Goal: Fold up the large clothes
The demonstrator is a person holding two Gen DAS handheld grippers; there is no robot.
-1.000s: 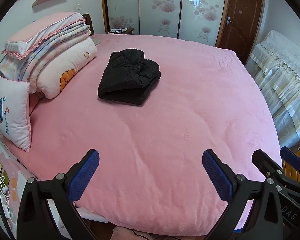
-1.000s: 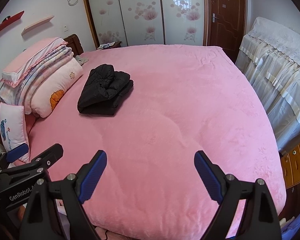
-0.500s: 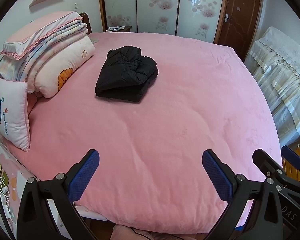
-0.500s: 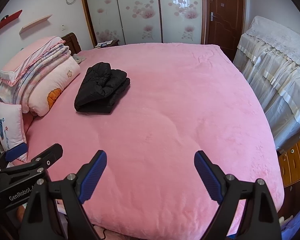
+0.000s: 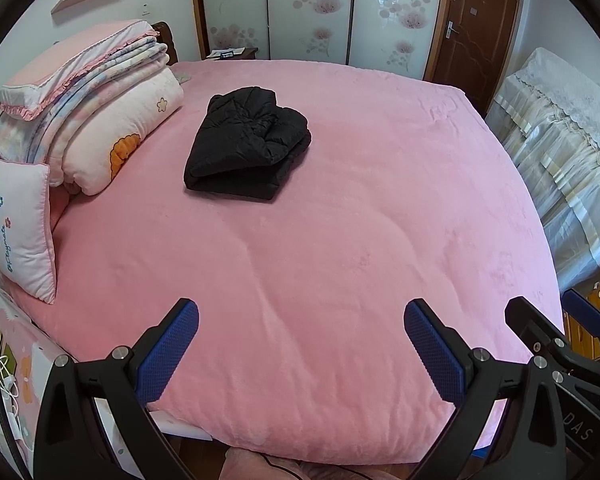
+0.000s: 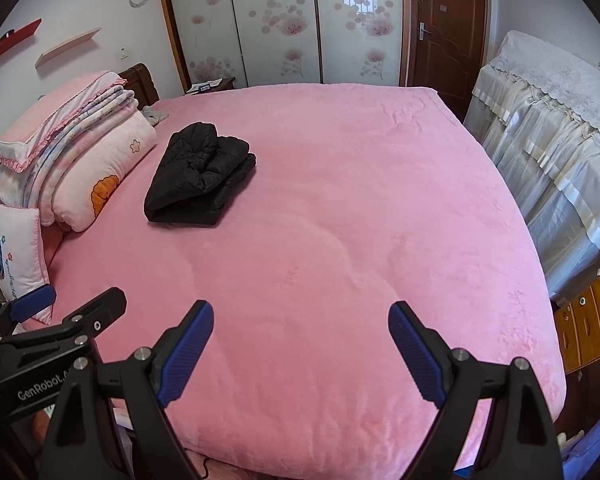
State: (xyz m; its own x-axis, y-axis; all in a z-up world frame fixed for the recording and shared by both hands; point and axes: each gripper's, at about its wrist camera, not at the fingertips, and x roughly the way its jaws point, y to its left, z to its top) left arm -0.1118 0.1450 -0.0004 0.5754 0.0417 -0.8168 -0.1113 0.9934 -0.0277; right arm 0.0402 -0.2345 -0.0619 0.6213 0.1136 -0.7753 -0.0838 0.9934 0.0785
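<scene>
Now one folded black jacket (image 5: 247,142) on bed (image 5: 340,240); two claws spread

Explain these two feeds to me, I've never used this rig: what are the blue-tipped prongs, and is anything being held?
Each feed comes from a camera on a hand-held tool, looking along its two blue-padded fingers. One shows the left tool, the other the right tool; each also glimpses the other at its edge. Both are open and hold nothing. Ahead lies a pink bed with a folded black jacket on it, out of reach, beside stacked bedding and a pillow.
</scene>
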